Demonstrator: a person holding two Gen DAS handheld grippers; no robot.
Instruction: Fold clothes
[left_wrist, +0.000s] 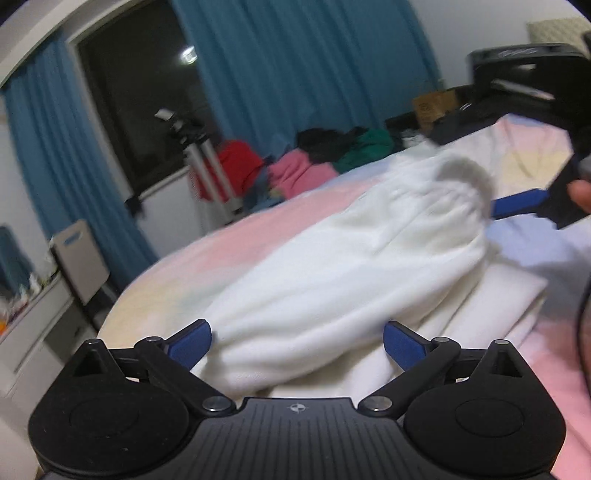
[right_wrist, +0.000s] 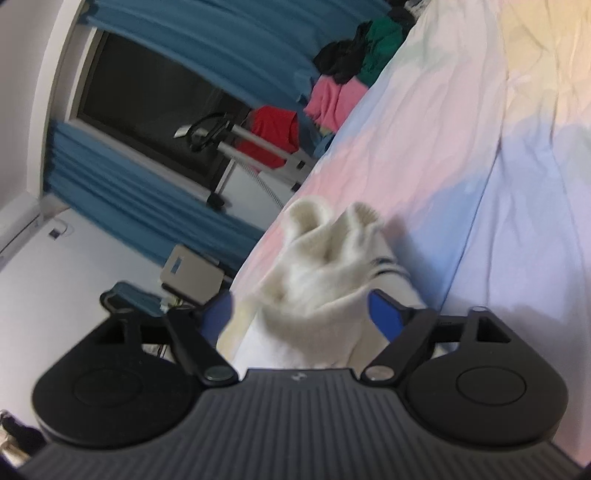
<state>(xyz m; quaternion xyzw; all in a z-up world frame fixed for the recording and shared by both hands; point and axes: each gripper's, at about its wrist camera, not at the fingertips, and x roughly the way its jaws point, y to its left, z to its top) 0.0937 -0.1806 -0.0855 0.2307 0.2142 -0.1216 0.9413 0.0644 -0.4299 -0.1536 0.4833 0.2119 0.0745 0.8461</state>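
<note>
The white fleecy garment (left_wrist: 332, 266) lies bunched on the pastel pink, blue and yellow bedsheet (left_wrist: 229, 240), resting partly over a flat folded white cloth (left_wrist: 498, 295) on that sheet. Its gathered ribbed cuff (right_wrist: 332, 236), marked with dark stripes, stands lifted off the sheet. Your left gripper (left_wrist: 297, 341) is released: its blue-padded fingers are spread wide to either side of the garment's near end, and no contact is visible. Your right gripper (right_wrist: 303, 314) also stands wide apart, the cuff end sitting between its fingers; motion blur prevents confirming any grip. Beyond the sheet's far edge lie pink (left_wrist: 299, 173), red (left_wrist: 236, 158), green (left_wrist: 369, 147) and black (left_wrist: 325, 142) clothes. Behind them hang teal curtains (left_wrist: 295, 66) beside a dark window (left_wrist: 140, 92), with a silver tripod (left_wrist: 207, 158) standing there.
</note>
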